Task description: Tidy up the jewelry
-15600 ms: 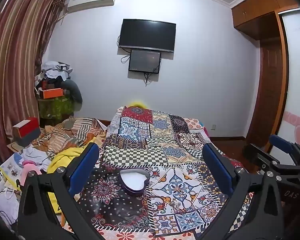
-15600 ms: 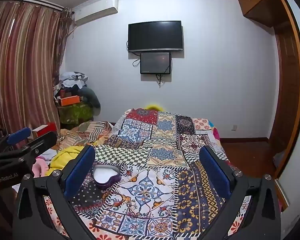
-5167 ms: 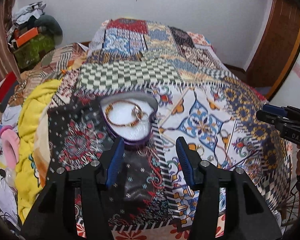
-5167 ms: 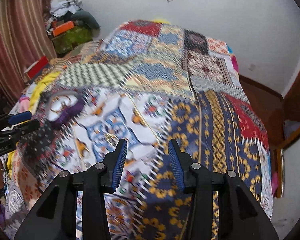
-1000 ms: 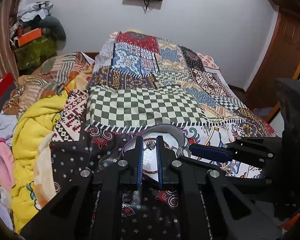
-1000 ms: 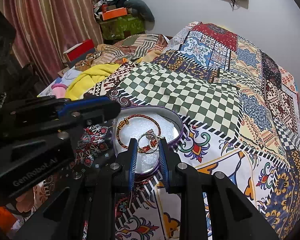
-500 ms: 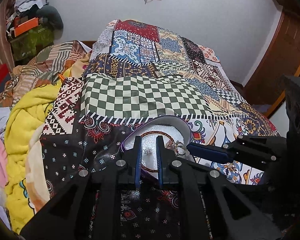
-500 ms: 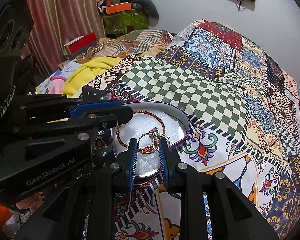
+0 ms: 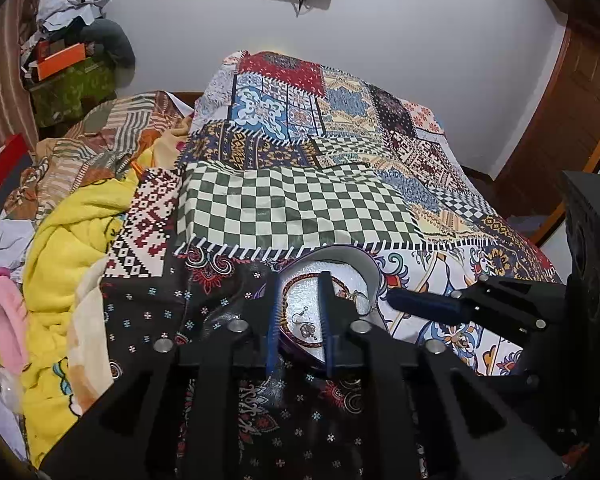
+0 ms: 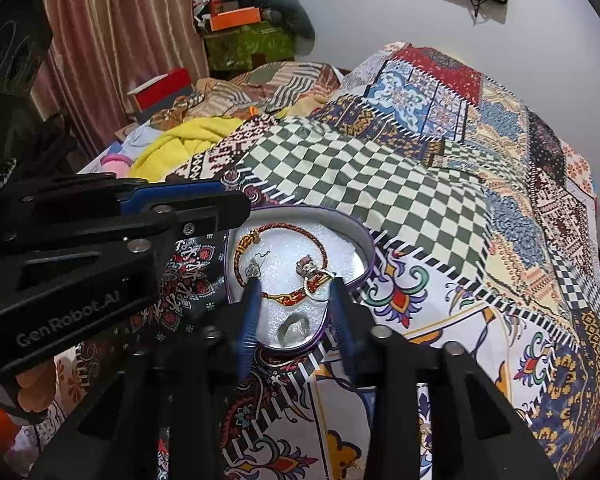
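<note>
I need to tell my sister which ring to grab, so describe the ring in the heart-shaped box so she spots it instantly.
On the patchwork bedspread sits a purple heart-shaped tin lined in white. Inside, a red braided bracelet loops around; the ring lies on its right side. Unlike the small earring at the left, it is a silver hoop topped with a pinkish stone.

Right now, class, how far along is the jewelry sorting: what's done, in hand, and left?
Done: bracelet, earring and ring lie in the heart-shaped tin. In hand: nothing; the right gripper and left gripper both hover open over it. Left: no loose jewelry shows on the quilt; probably withdrawing.
</note>
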Tool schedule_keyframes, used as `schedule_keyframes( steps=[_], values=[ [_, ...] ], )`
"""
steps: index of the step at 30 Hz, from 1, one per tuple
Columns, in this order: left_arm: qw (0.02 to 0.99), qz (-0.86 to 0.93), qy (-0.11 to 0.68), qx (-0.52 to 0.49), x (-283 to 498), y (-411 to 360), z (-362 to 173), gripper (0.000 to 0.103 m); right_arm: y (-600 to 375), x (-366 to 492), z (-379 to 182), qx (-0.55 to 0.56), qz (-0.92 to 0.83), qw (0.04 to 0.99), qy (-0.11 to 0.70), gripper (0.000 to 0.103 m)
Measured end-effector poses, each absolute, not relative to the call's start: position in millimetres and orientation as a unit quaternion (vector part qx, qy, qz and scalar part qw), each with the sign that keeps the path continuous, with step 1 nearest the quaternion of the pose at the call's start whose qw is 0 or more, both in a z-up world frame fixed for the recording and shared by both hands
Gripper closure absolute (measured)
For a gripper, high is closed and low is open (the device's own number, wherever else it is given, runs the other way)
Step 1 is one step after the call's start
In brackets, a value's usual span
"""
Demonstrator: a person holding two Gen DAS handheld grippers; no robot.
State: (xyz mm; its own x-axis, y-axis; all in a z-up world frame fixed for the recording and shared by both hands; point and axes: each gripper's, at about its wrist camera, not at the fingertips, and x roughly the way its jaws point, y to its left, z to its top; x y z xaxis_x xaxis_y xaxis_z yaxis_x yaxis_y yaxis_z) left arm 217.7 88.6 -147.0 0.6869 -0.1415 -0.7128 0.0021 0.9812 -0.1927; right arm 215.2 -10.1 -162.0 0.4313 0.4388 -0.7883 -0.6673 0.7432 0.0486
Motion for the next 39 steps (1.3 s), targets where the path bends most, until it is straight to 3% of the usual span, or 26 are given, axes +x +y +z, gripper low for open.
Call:
schedule_keyframes(
  steps=[21,29,39],
  values=[
    [0.935,-0.039,0.349,-0.049,161,56,-91,0.069,-90,191,-97,-0.094,0.276,0.879,0.377,0.067],
    [0.929,-0.063,0.364,-0.022,146,23,-97,0.069,-135,180,-85,-0.082,0.239,0.892,0.374,0.065],
    [0.907,-0.069,0.415,-0.026,142,9,-131,0.069,-173,168,-112,-0.079,0.215,0.882,0.412,0.062]
  ],
)
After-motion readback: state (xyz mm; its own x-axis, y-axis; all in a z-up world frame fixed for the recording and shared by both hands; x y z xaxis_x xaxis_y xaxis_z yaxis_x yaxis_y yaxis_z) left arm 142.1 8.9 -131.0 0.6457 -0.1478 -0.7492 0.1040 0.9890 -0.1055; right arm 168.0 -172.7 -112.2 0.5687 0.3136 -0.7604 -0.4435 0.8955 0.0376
